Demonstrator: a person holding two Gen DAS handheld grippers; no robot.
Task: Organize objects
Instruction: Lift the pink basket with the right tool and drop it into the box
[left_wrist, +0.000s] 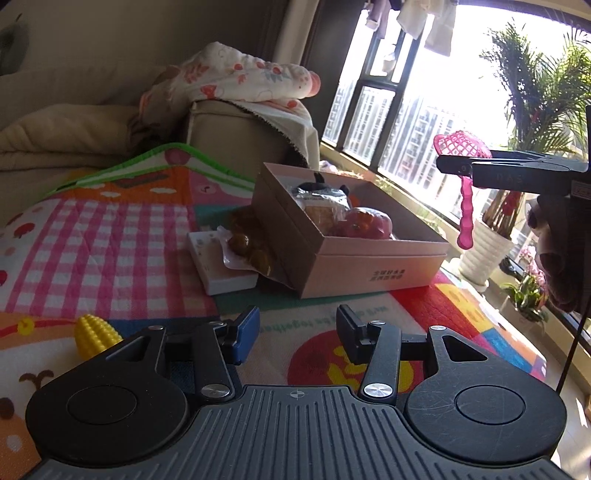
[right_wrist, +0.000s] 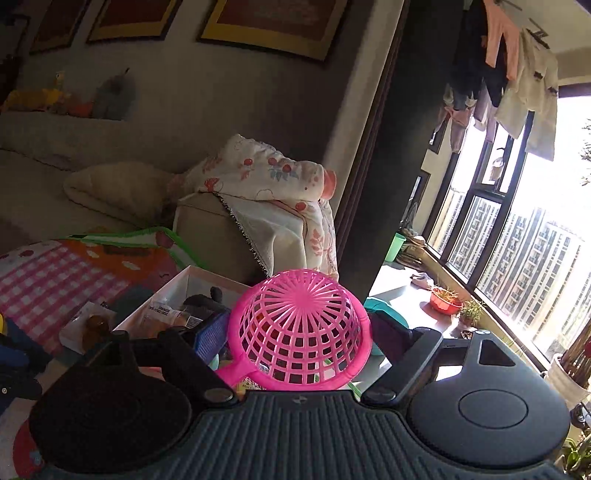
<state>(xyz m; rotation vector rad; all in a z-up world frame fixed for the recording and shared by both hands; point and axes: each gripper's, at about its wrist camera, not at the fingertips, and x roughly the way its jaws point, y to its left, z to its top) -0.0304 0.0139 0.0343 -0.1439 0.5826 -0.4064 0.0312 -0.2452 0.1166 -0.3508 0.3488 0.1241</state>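
Left gripper (left_wrist: 297, 334) low at 6 o'clock, jaws wide apart, holding nothing, above play mat (left_wrist: 110, 236). Right gripper (right_wrist: 299, 332) clamped on pink strainer (right_wrist: 299, 325), raised at 3 o'clock of cardboard box (left_wrist: 369, 262). Toy corn (left_wrist: 94, 334) at 8 o'clock.

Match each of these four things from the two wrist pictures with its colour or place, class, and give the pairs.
1 strainer
2 toy corn
3 cardboard box
4 left gripper

a lies on the play mat, yellow
b open, holding nothing
c held in the right gripper, pink
d holds packaged food

Pairs: 1-c, 2-a, 3-d, 4-b
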